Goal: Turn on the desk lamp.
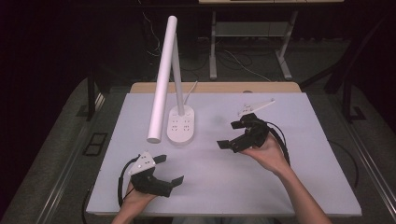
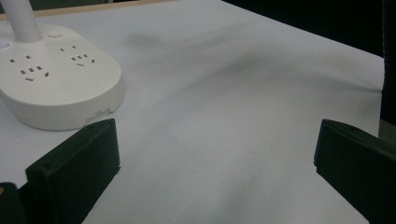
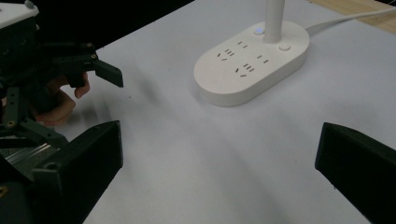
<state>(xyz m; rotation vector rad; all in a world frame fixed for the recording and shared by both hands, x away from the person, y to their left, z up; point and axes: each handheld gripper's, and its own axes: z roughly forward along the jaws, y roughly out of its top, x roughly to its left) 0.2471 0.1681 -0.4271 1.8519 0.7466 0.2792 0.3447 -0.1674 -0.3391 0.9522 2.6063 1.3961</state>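
Note:
A white desk lamp stands at the table's back left; its oval base [image 1: 181, 124] carries socket outlets and its long tube head [image 1: 161, 84] slants down toward the front. The same base shows in the left gripper view [image 2: 56, 88] and the right gripper view [image 3: 252, 60]. My left gripper [image 1: 169, 169] is held near the front left of the table, open and holding nothing. My right gripper [image 1: 229, 134] hovers to the right of the lamp base, also open and holding nothing. In the right gripper view the left gripper [image 3: 70, 65] appears at far left.
The table [image 1: 280, 186] has a white top with a wooden strip along the far edge. The lamp's white cord [image 1: 189, 93] runs off the back. Black cables trail from both grippers. Dark floor with a desk frame lies beyond.

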